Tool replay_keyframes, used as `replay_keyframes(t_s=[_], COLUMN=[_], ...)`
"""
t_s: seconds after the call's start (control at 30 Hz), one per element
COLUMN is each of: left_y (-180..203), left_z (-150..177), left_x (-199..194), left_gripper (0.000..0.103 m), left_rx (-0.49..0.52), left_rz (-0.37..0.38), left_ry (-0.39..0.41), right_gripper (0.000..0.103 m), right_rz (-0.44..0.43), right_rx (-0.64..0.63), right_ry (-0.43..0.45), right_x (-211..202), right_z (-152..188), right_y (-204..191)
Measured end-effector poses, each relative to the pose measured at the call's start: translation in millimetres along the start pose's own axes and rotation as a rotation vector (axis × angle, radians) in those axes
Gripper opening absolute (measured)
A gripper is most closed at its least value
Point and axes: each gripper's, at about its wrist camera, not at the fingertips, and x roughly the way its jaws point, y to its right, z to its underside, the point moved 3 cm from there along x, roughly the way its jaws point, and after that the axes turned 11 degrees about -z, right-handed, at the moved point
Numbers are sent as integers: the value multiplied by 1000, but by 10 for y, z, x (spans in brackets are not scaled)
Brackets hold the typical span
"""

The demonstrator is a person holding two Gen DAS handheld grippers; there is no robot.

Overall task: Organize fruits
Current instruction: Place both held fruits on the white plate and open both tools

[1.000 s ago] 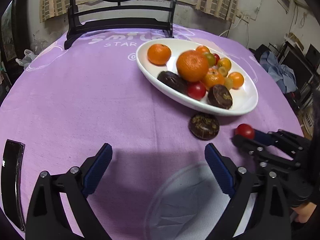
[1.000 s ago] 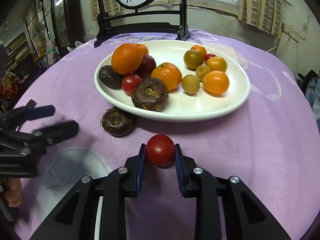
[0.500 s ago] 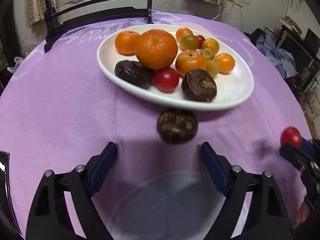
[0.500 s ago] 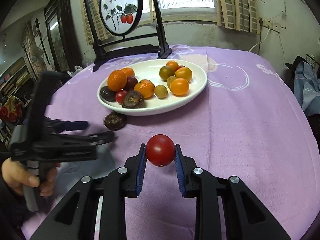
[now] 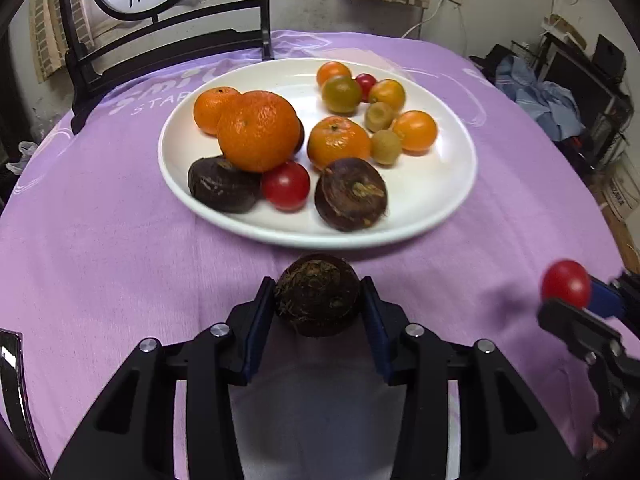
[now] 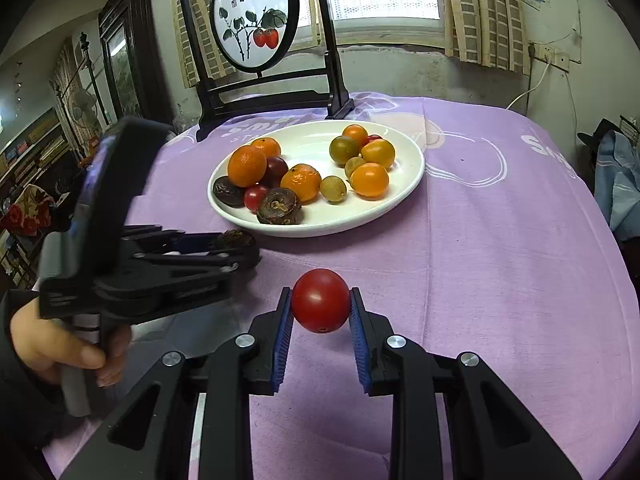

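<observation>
A white plate [image 5: 448,200] holds oranges, small yellow and green fruits, red tomatoes and dark brown water chestnuts; it also shows in the right wrist view [image 6: 400,192]. My left gripper [image 5: 318,300] is shut on a dark brown water chestnut [image 5: 316,294] just in front of the plate's near rim. My right gripper [image 6: 320,308] is shut on a red tomato [image 6: 320,300], held above the cloth, well short of the plate. The left wrist view shows that tomato [image 5: 566,283] at far right.
The round table has a purple cloth [image 6: 500,240]. A black framed screen with a fruit painting [image 6: 256,28] stands behind the plate. A dark phone [image 5: 10,380] lies at the left edge. Clothes and clutter [image 5: 552,100] lie beyond the table's right side.
My left gripper has moved forward around the loose water chestnut and closed on it. My right gripper has pulled back and up from the plate, still holding the tomato.
</observation>
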Motion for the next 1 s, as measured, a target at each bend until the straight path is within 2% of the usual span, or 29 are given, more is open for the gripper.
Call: replay_keyframes(t_s=[0.23, 0.43, 0.63, 0.7, 0.87, 1.0], left_y=[-71, -171, -201, -190, -154, -100], left_z=[231, 141, -258, -417, -888, -1141], left_x=[-332, -591, -705, -684, -454, -192], left_gripper=[43, 43, 43, 42, 42, 42], left_rx=[24, 14, 21, 18, -9, -22], left_rz=[61, 81, 85, 84, 83, 56], left_ry=[22, 75, 126, 134, 121, 97], right_gripper=[28, 28, 28, 28, 28, 28], right_rz=[-15, -61, -85, -64, -43, -38], right_rx=[16, 31, 11, -15, -40, -43], right_ry=[-1, 28, 52, 56, 42, 24], right_x=[26, -34, -49, -6, 236, 455], right_z=[4, -50, -314, -427, -687, -805], right_y=[-1, -67, -107, -101, 2, 86])
